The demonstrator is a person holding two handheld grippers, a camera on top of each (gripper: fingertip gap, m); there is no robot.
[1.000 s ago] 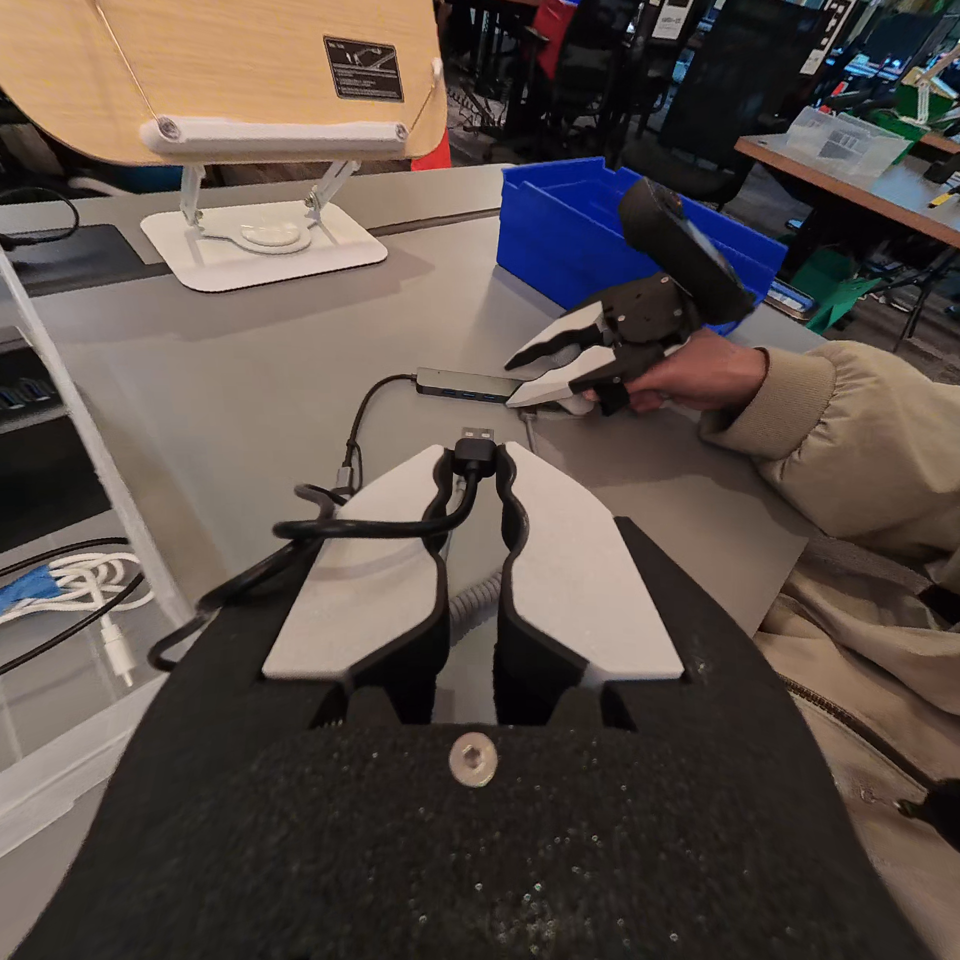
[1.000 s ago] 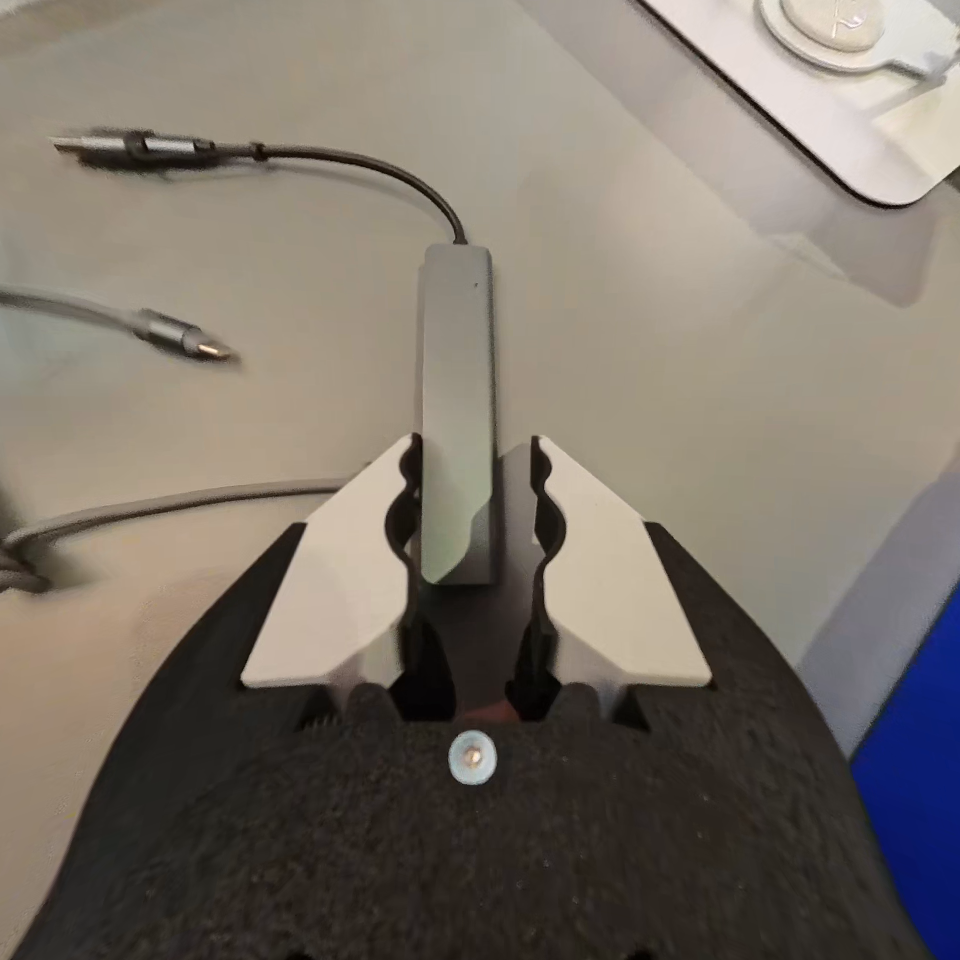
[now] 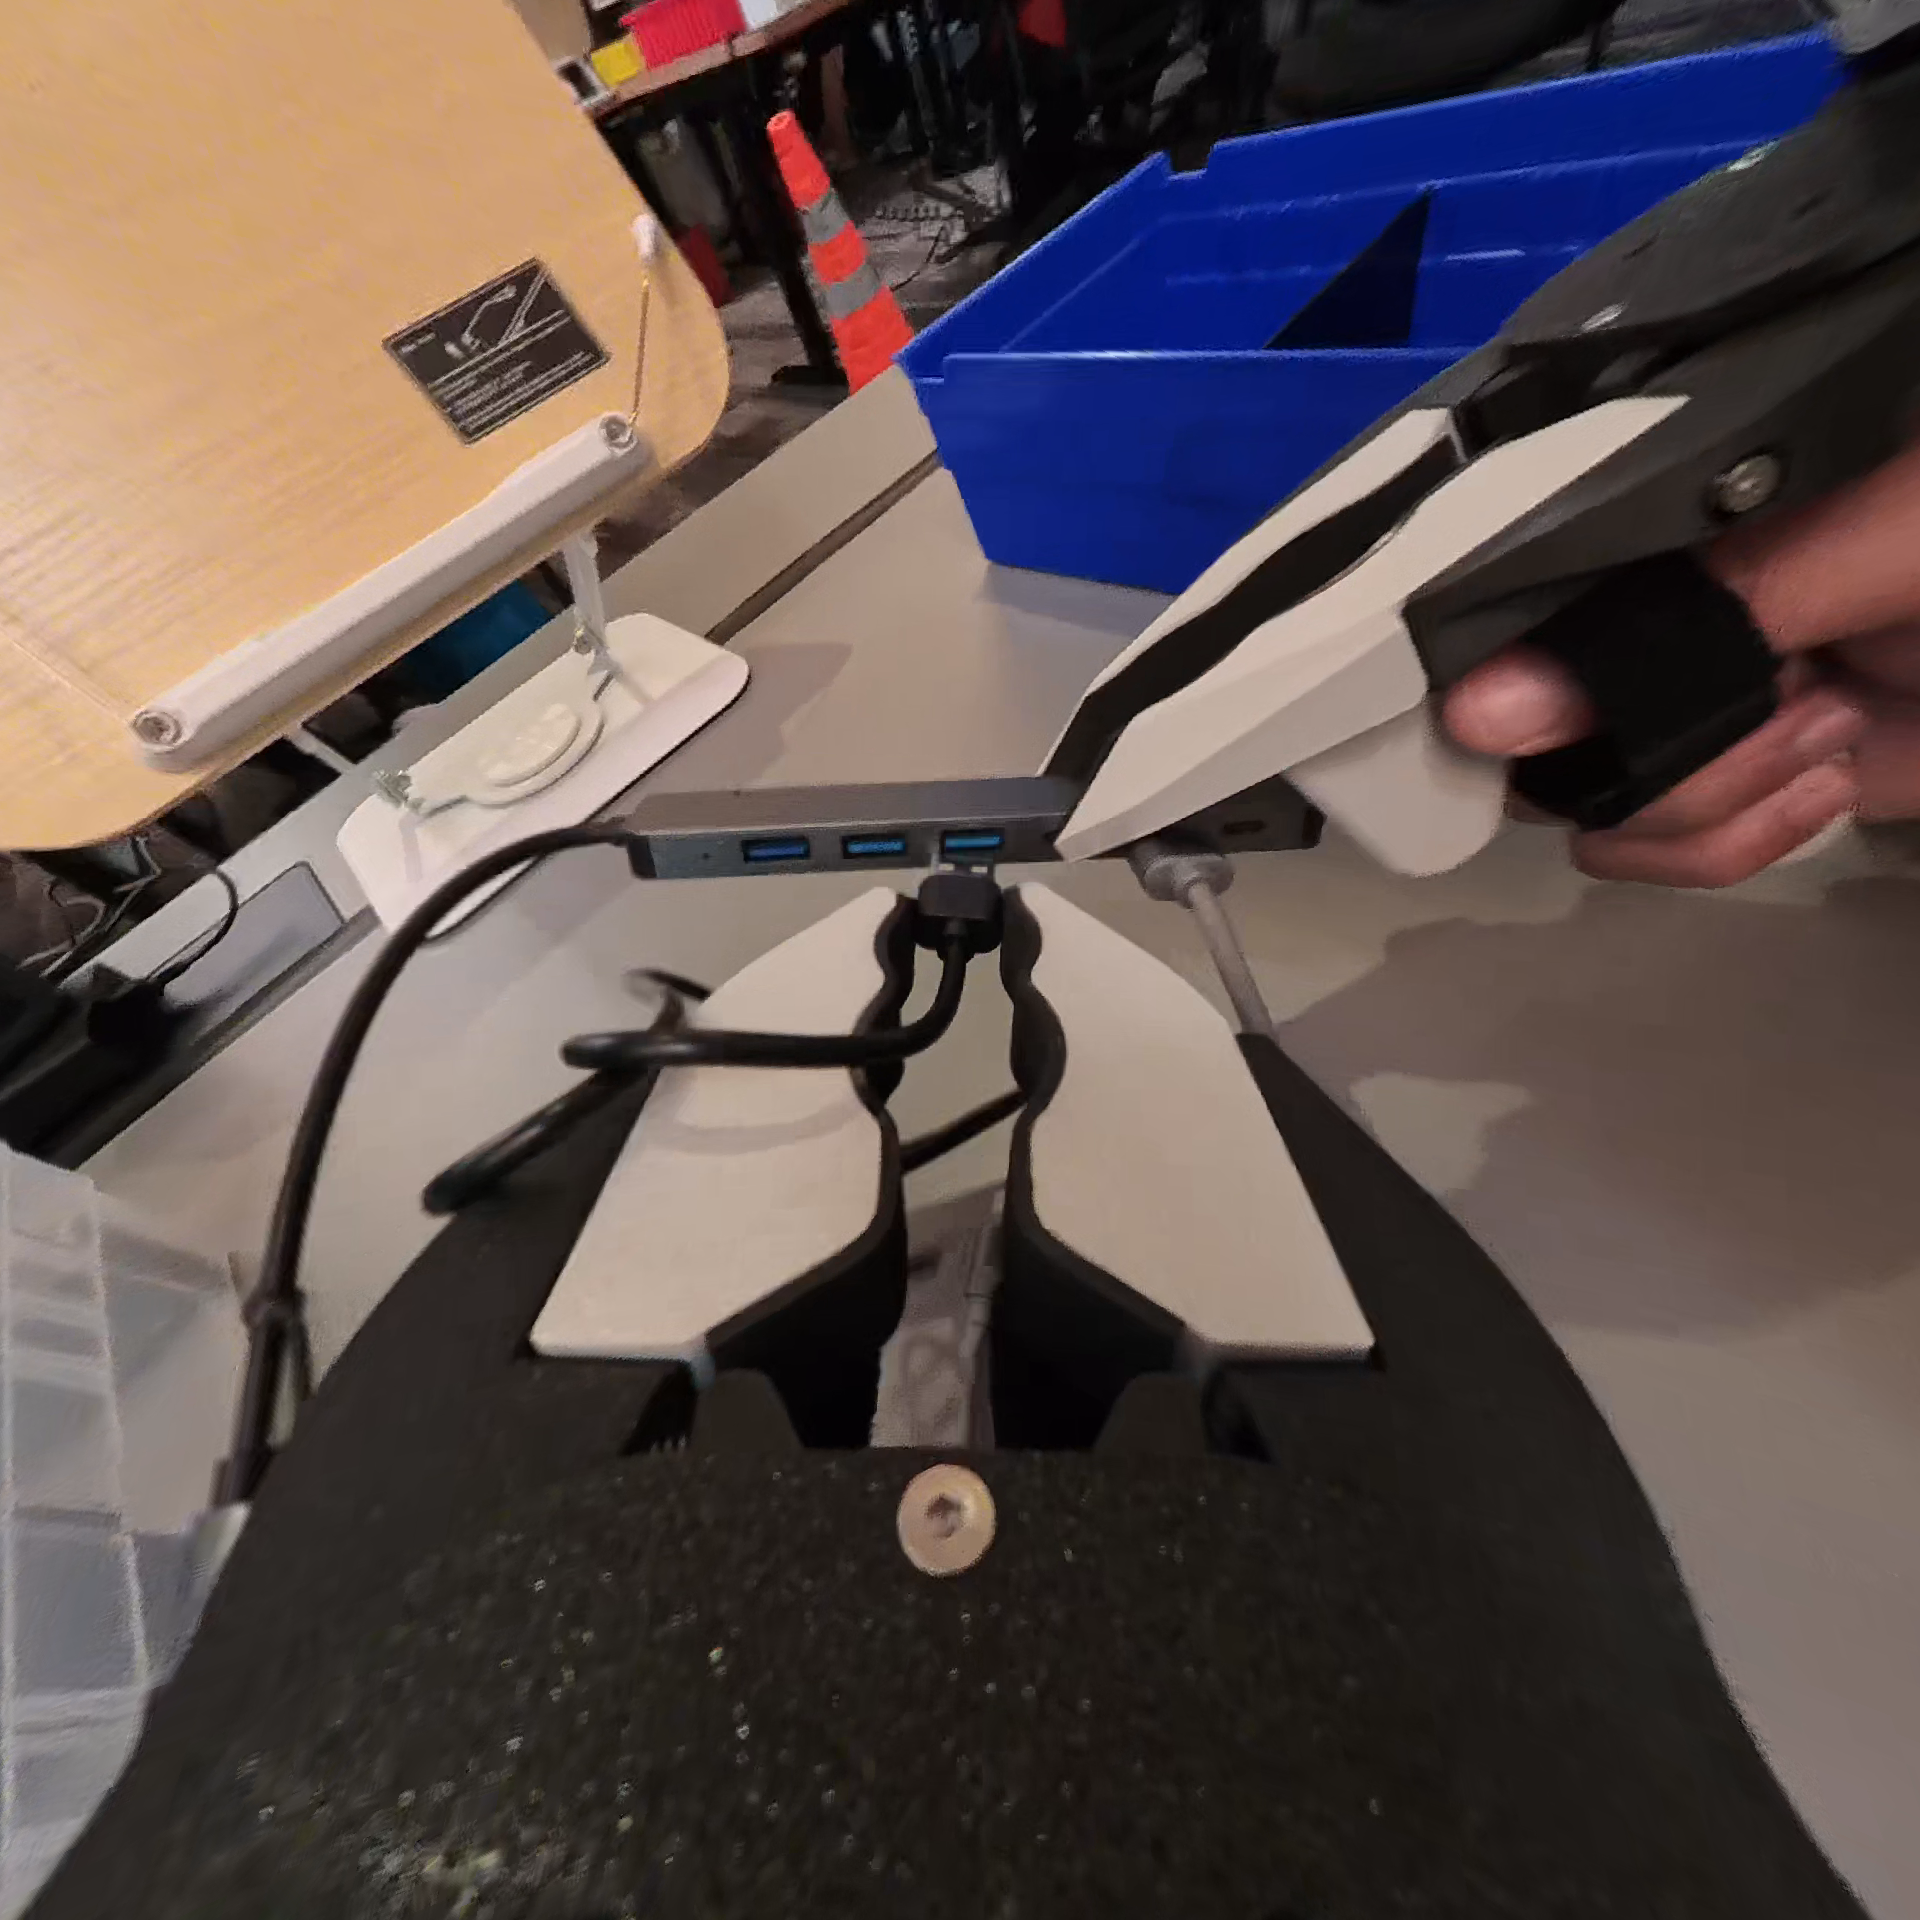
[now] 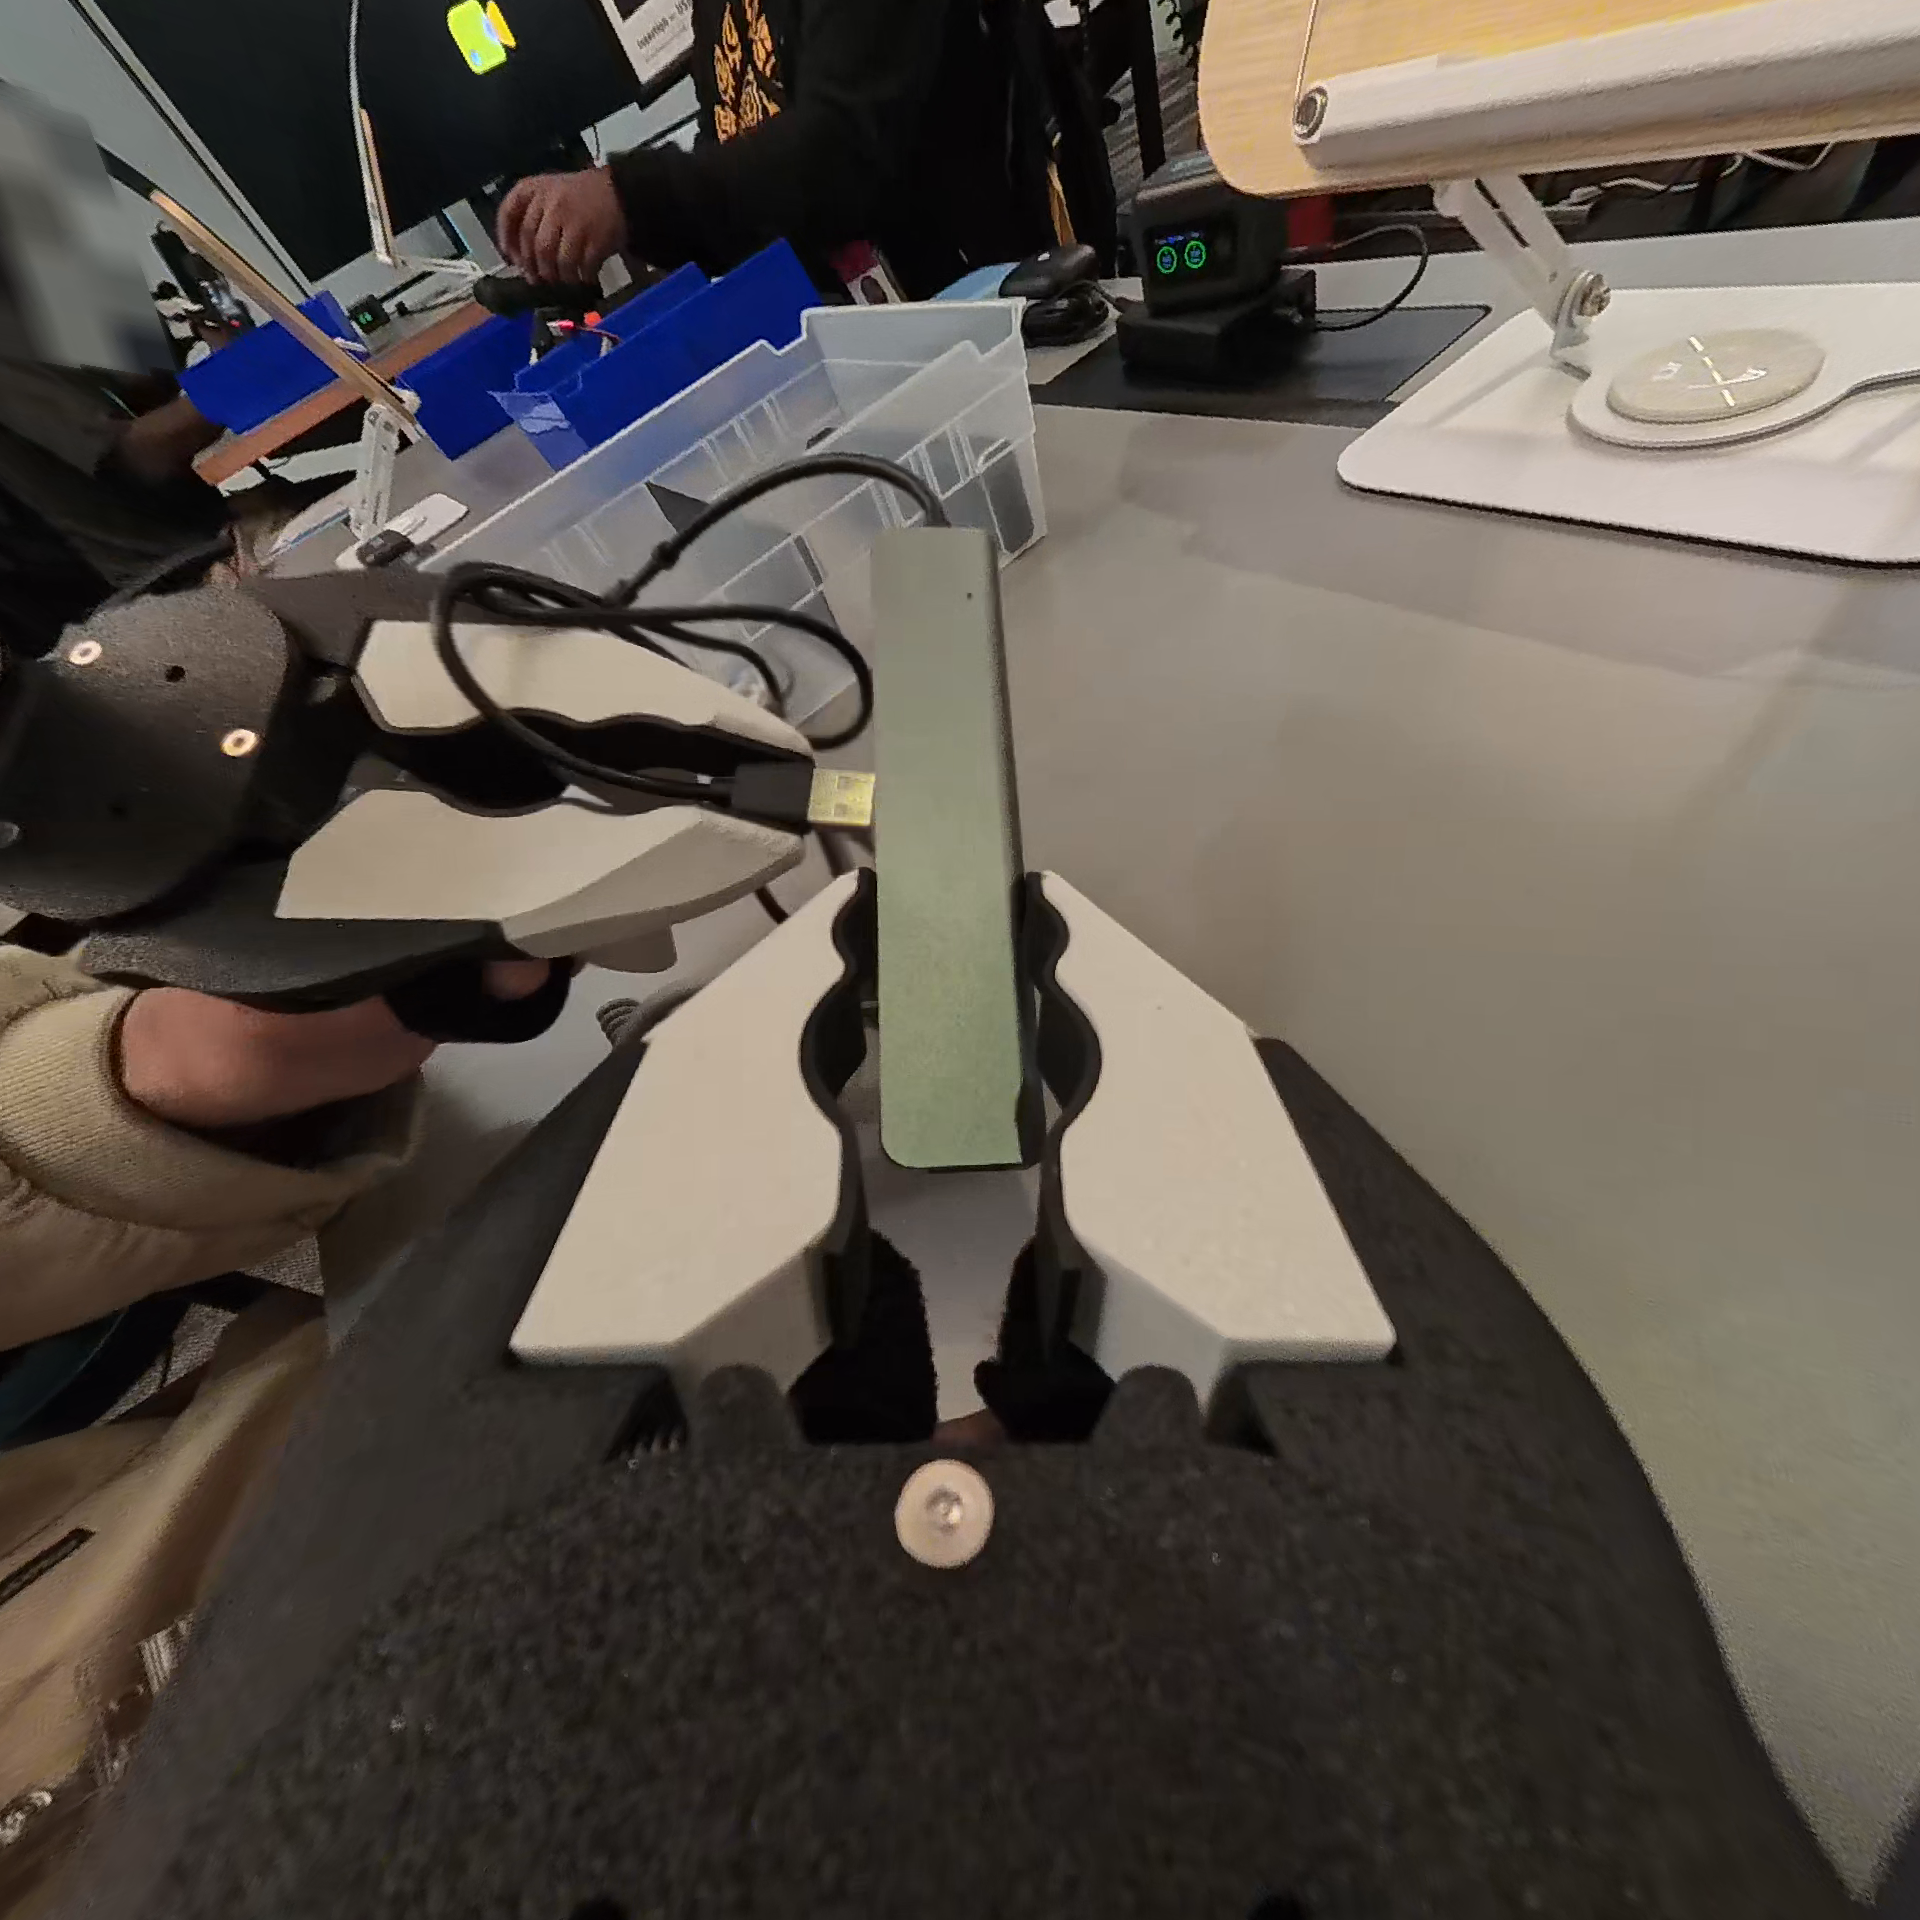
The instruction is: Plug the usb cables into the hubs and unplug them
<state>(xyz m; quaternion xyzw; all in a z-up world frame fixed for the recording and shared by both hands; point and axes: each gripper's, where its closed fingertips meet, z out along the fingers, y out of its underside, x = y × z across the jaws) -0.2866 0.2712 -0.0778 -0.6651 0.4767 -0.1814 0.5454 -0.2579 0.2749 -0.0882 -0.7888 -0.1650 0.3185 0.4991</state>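
2 grippers, 1 hub, 1 black cable in hand and 1 grey cable lying on the table (image 3: 1558, 1091); the hub (image 3: 831, 821) is a slim grey bar held level just above the table, with 3 blue ports showing along its side and its own black lead curling off the far end; the right gripper (image 4: 948, 904) has its fingers narrowed onto the near end of the hub, pinching both long sides; the left gripper (image 3: 951, 904) is closed tight on the black plug (image 3: 958, 896) of the black cable (image 3: 727, 1049), whose metal tip meets the 3rd port, how deep I cannot tell; the grey cable (image 3: 1221, 956) runs beneath the hub; a blue bin (image 3: 1195, 416) stands behind.
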